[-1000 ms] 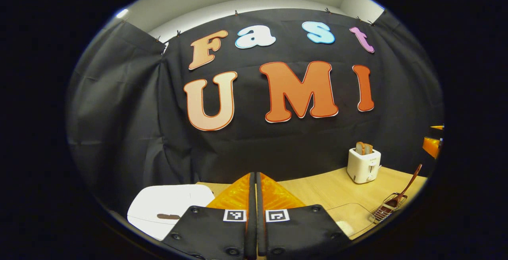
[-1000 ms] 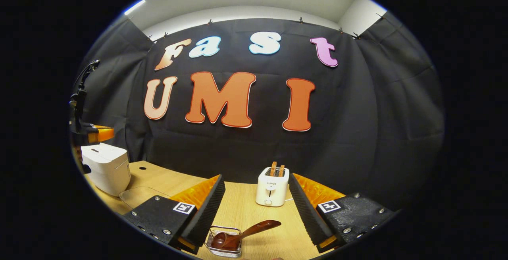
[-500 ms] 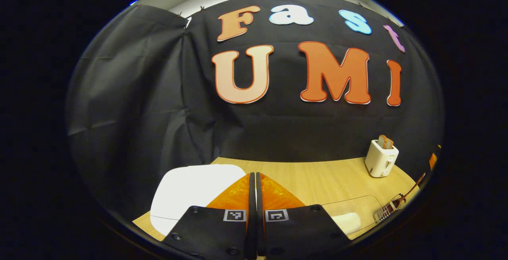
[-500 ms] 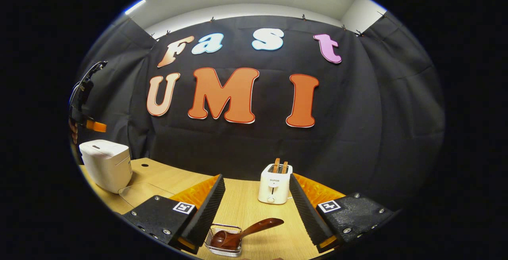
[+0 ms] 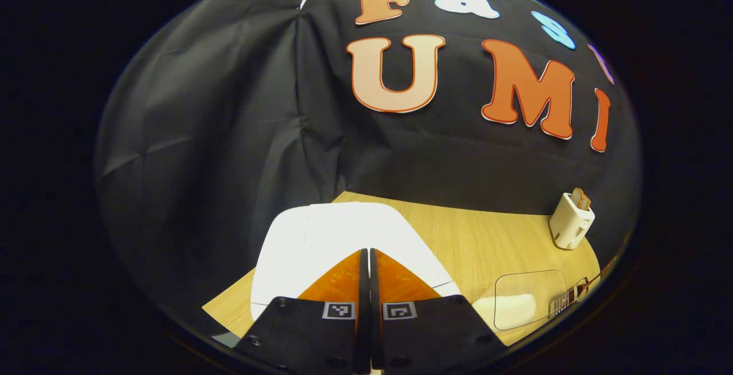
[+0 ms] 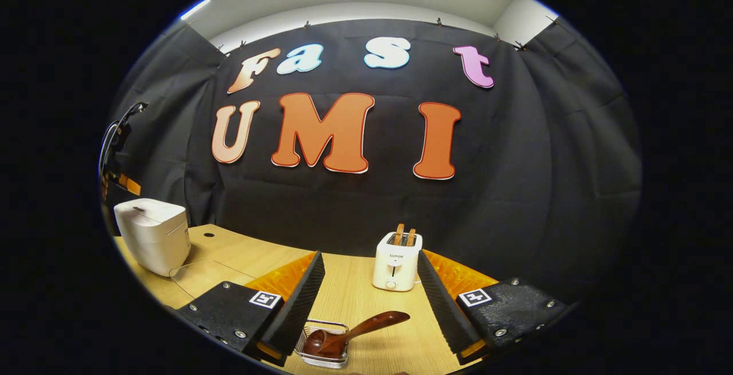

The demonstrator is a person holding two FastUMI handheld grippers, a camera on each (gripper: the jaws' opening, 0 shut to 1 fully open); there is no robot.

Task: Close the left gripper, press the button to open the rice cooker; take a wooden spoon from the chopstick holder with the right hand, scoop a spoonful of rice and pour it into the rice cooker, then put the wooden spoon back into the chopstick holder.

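The left gripper (image 5: 366, 260) hung over the white, boxy rice cooker (image 5: 343, 249) with its two fingers pressed together and nothing between them; whether the tips touched the closed lid could not be told. The cooker sat at the left end of the pale wooden table (image 5: 492, 243). The right gripper (image 6: 369, 295) hovered with its fingers spread wide, holding nothing. Below and between them a dark brown wooden spoon (image 6: 349, 335) lay bowl-down in a small wire chopstick holder (image 6: 323, 349), its handle slanting up to the right. Beyond stood a white toaster (image 6: 396, 261) with two bread slices. A clear, flat-looking rice container (image 5: 527, 300) lay between cooker and holder.
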